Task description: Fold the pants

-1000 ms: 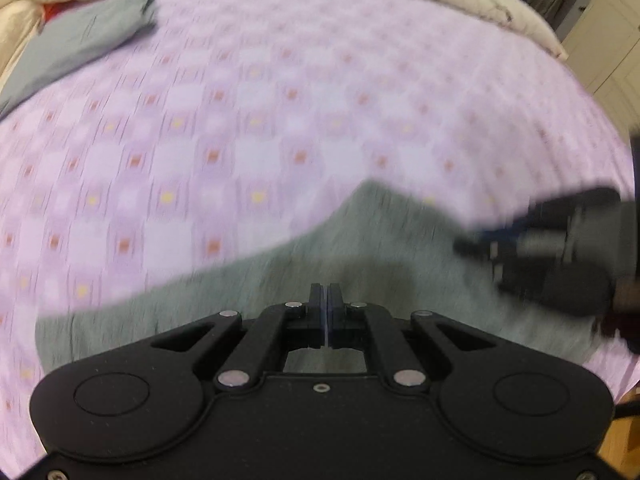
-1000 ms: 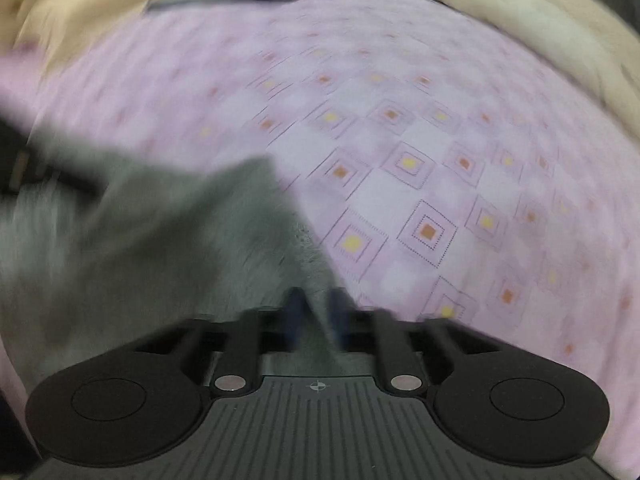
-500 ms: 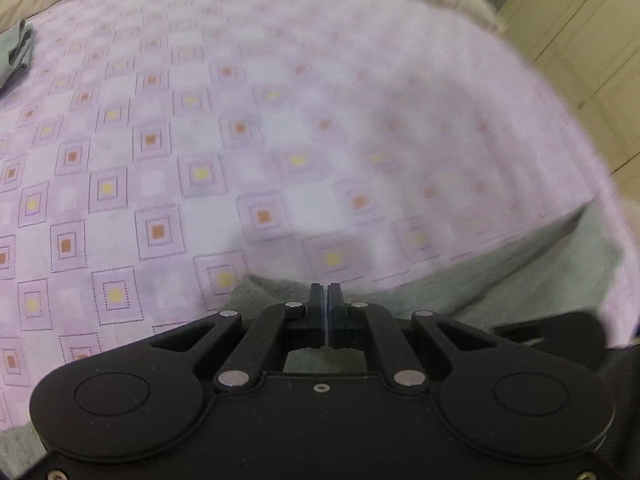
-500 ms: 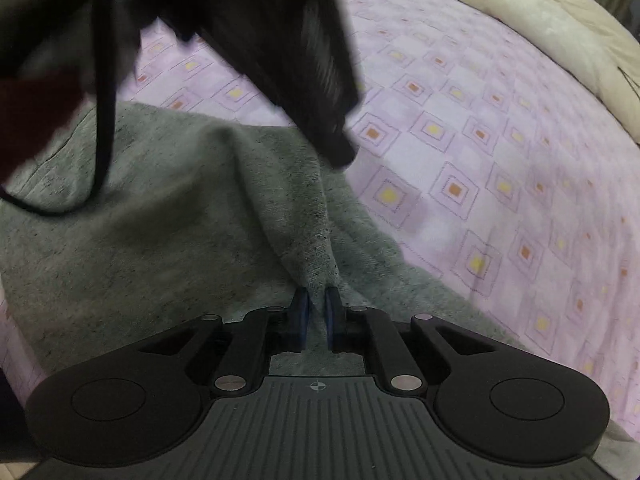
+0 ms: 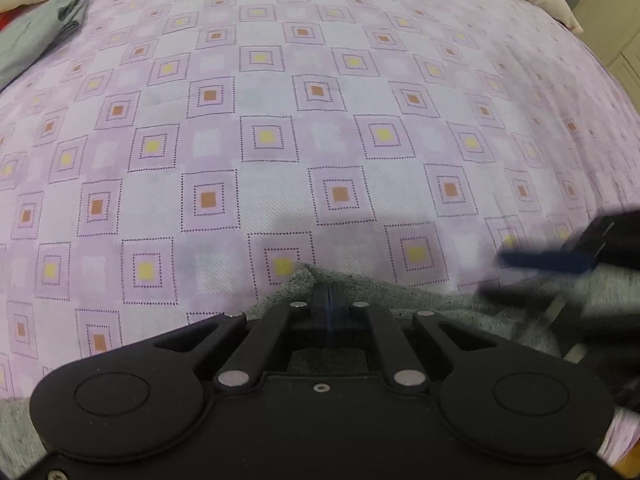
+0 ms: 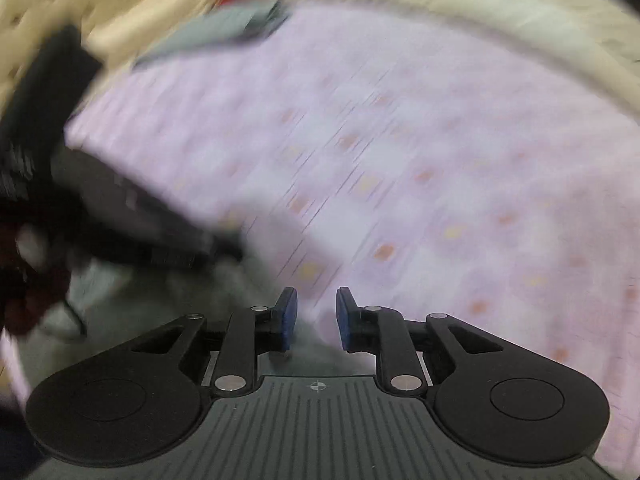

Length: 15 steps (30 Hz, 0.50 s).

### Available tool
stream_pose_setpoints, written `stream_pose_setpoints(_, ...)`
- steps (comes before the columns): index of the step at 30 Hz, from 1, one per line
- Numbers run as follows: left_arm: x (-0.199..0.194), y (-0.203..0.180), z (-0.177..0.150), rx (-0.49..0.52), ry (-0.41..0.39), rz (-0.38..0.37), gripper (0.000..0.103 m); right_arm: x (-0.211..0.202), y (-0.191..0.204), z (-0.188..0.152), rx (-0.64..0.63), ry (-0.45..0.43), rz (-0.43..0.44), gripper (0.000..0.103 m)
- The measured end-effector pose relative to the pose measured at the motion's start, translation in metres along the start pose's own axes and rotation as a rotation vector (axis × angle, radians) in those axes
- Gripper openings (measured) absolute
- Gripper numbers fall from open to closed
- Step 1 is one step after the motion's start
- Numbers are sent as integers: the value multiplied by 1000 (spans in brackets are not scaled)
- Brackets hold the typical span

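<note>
Close under the left gripper (image 5: 329, 300), the grey pants (image 5: 352, 284) lie bunched on the near part of the bed; its fingers are pressed together on a peaked fold of the fabric. The cloth looks like soft, light knit: it should drape and slump, not hold a crease, so hems or waistband corners seem the best places to take hold. Just beside it, the right gripper (image 6: 316, 316) hovers over the pants' edge with fingers spread and nothing between them. Beyond, the purple checked bedsheet (image 5: 320, 120) lies flat with nothing on it in the way. Farther off, at the far left, lies another grey garment (image 5: 36, 36), with a cream duvet (image 6: 500, 20) bunched along the far edge.
</note>
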<state>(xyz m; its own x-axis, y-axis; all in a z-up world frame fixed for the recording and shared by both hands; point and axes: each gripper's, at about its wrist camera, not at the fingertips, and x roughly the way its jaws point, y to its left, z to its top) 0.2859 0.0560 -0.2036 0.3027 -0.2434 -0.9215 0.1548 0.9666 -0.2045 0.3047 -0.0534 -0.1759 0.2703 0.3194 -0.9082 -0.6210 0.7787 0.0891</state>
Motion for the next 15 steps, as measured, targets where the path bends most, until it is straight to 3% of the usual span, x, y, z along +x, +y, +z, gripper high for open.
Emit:
stream_pose_setpoints(2, 1, 1, 4, -27, -5, 8, 10, 17, 7, -8, -123, 94, -4, 20)
stream_pose_setpoints(4, -2, 7, 11, -68, -16, 32, 10, 22, 9, -19, -231, 45, -72, 38)
stream_pose_setpoints(5, -4, 10, 14, -98, -30, 40, 10, 22, 6, -19, -198, 33, -93, 47)
stream_pose_setpoints(7, -18, 16, 20, -165, -74, 104, 9, 15, 6, -19, -140, -19, -182, 42)
stream_pose_setpoints(8, -26, 19, 21, -190, -97, 129, 9, 10, 9, -21, -130, -43, -276, 27)
stream_pose_setpoints(9, -35, 22, 19, -215, -117, 128, 9, 3, 9, -22, -94, -61, -294, 27)
stream_pose_setpoints(12, -62, 21, 0, -236, -161, 71, 9, -31, 11, -32, 0, -180, -157, 27)
stream_pose_setpoints(15, -71, 7, -23, -163, -154, 16, 9, -45, 23, -45, -31, -186, -8, 27)
